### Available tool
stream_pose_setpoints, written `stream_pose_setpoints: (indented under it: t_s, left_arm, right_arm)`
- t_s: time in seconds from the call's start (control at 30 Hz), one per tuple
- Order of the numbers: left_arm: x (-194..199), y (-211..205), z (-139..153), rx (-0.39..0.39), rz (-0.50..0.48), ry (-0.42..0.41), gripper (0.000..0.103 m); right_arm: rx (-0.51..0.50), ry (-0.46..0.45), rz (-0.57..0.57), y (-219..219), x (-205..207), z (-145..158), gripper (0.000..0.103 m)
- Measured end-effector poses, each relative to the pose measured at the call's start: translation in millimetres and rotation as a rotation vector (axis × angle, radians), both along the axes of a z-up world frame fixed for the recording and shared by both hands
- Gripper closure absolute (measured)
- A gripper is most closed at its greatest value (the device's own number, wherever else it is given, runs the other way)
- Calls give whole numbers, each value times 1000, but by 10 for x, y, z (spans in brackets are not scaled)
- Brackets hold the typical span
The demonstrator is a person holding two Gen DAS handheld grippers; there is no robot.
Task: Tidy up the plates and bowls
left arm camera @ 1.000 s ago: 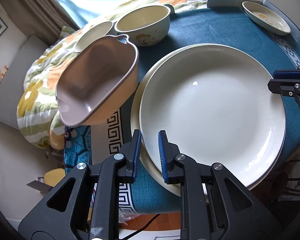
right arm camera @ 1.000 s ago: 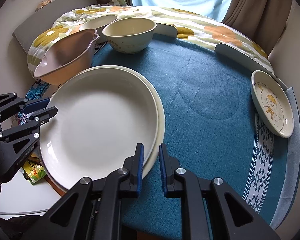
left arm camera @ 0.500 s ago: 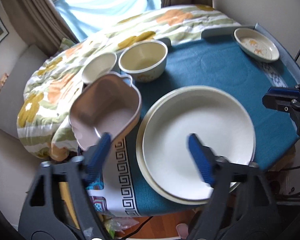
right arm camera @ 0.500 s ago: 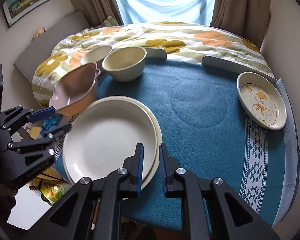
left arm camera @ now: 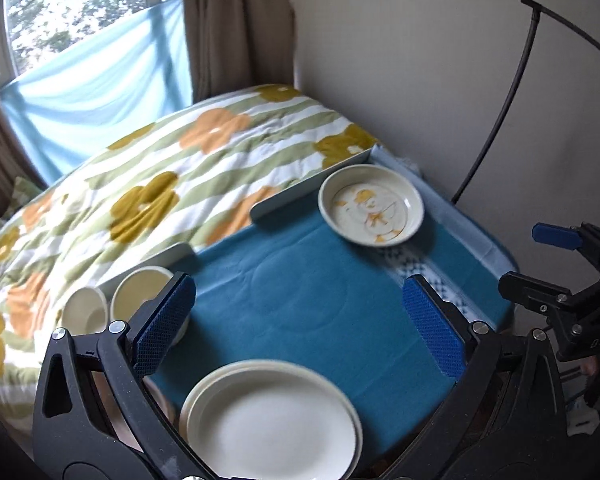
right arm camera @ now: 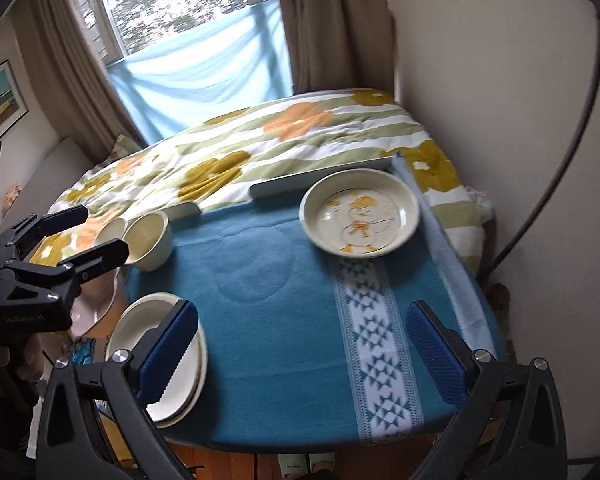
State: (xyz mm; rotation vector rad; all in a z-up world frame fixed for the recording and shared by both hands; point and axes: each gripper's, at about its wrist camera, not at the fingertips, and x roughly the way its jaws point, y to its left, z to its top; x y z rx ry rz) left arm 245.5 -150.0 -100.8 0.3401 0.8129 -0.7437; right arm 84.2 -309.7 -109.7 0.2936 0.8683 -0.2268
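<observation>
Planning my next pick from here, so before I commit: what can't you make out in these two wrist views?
- Pink dish: right wrist view, mostly hidden behind the left gripper; left wrist view, only a sliver shows.
- Stacked plates: count unclear; rims overlap, bottom edge cuts them off.
- Small bowl: contents too blurred.
- Duck plate: print details smeared by motion blur.

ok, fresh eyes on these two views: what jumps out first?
Both tools gape wide, the left tool and the right tool framing the teal tablecloth with nothing between their blue pads. At the far right corner sits the shallow cream dish with an orange cartoon print; at the near left edge lie two stacked plain white plates. Behind the table spreads a floral striped quilt.
</observation>
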Motion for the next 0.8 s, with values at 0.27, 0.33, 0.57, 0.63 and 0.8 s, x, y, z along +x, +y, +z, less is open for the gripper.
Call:
stream_pose_setpoints:
  t_s: [0.27,0.33,0.57,0.63,0.8]
  left_arm:
    - [845,-921,-290,-17,-132,201,1]
    - [1045,-1159,-481,-10,-164,258,1]
    - [1528,-1703,-1336,105,-191,356,9]
    - [1628,-1784,-1559,129,-191,398,19]
    - [1769,-1899,-1851,166,-196,443,40]
  right_arm:
    - [150,53,-133,-734,384,-385,0]
    - [201,53,-168,-900,484,-541,2]
    - [370,47,-227,-1283,888,-1144,24]
    - [393,60,-238,-1345,987,-1287,35]
    - [432,89,-275,-1450,1132,-1529,48]
